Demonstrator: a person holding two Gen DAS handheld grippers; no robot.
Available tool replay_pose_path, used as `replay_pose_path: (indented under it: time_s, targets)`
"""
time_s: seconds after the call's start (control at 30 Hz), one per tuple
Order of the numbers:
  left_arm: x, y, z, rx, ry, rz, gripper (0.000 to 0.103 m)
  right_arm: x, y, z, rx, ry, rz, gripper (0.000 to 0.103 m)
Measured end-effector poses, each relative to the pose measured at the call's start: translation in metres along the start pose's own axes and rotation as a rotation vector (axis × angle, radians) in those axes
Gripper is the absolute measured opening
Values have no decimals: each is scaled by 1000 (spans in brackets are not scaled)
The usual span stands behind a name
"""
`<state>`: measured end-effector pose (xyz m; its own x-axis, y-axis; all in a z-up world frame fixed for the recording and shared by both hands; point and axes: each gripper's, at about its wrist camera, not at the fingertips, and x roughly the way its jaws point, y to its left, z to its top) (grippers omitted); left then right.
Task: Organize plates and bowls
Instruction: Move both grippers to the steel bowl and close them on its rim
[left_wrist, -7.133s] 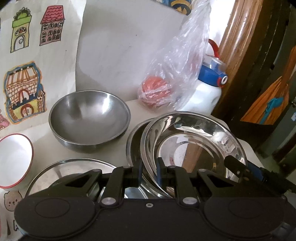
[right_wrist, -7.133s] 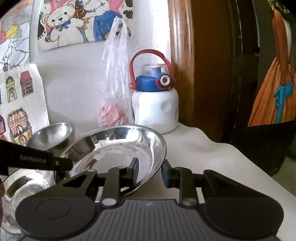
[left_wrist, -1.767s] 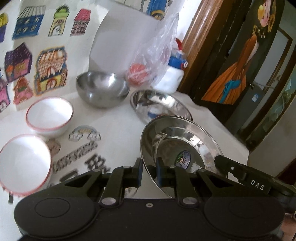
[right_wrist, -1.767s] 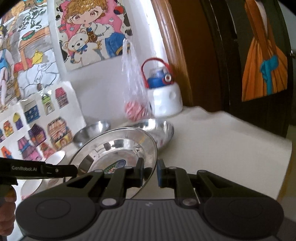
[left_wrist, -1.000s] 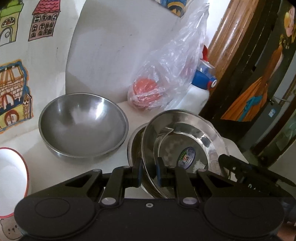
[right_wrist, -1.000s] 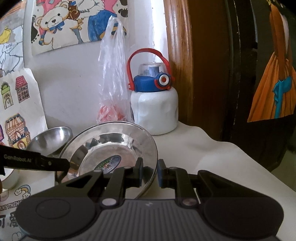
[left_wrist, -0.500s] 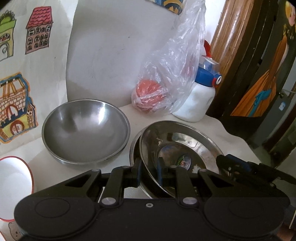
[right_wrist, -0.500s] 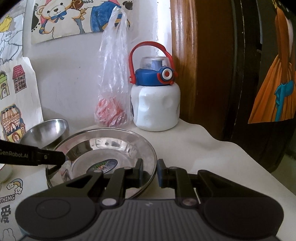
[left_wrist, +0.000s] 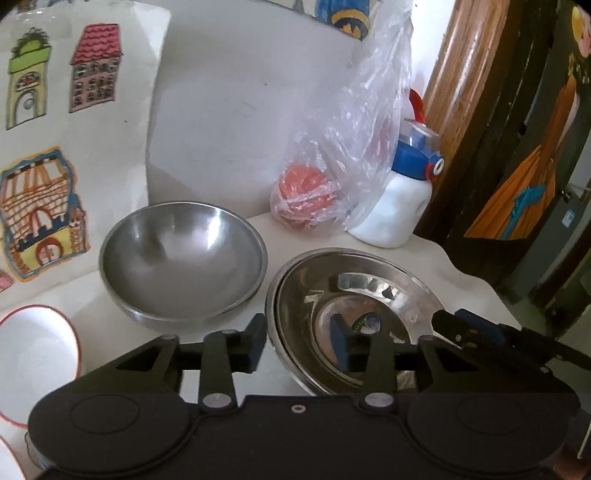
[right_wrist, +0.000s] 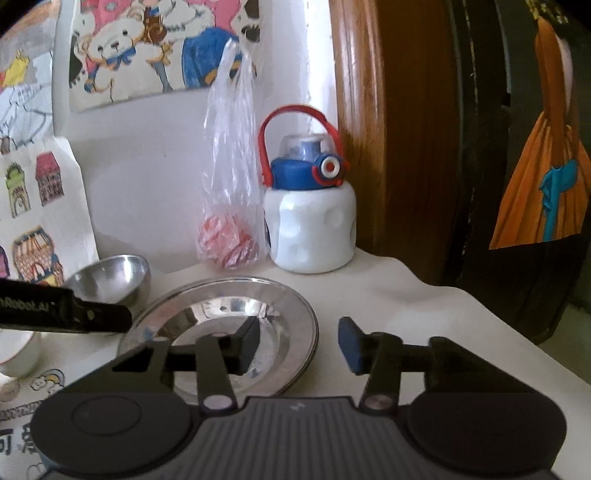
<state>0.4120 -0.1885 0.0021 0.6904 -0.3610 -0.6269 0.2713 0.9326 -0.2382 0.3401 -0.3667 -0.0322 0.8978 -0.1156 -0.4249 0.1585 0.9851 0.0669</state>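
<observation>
A steel plate (left_wrist: 373, 291) lies nested on another steel plate on the white table; it also shows in the right wrist view (right_wrist: 229, 306). My left gripper (left_wrist: 299, 341) is open, its jaws astride the stack's near left rim. My right gripper (right_wrist: 299, 343) is open, its jaws astride the stack's right rim. A deep steel bowl (left_wrist: 183, 258) stands left of the stack, seen too in the right wrist view (right_wrist: 110, 278). A white bowl with a red rim (left_wrist: 33, 354) sits at the near left.
A clear plastic bag with a red item (left_wrist: 332, 162) and a white bottle with a blue lid (right_wrist: 312, 218) stand behind the plates by the wall. A wooden door frame (right_wrist: 391, 122) is at the right. The table edge (right_wrist: 509, 332) falls off to the right.
Both grippers carried the stickered plate onto the plate by the bottle, lowered it flat, and have now opened, letting go of its rim.
</observation>
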Motion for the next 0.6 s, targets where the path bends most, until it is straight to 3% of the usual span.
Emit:
replay_pose_path:
  time_s: [0.17,0.33,0.53,0.6]
  targets:
    - [-24,5,1,-26,-40,-6,64,-36,4,0,29,-53,21,83]
    - [-58,8,-3,-22,-88,-4,80,-80,12,6,33,-135,31,99]
    - [-107,12,-9,-13,-159,-14,96,-132,28,16,16,-214,28,103]
    - [-125,14,-11,-10,-188,-12,97,-148,35,17,11,-233,29,103]
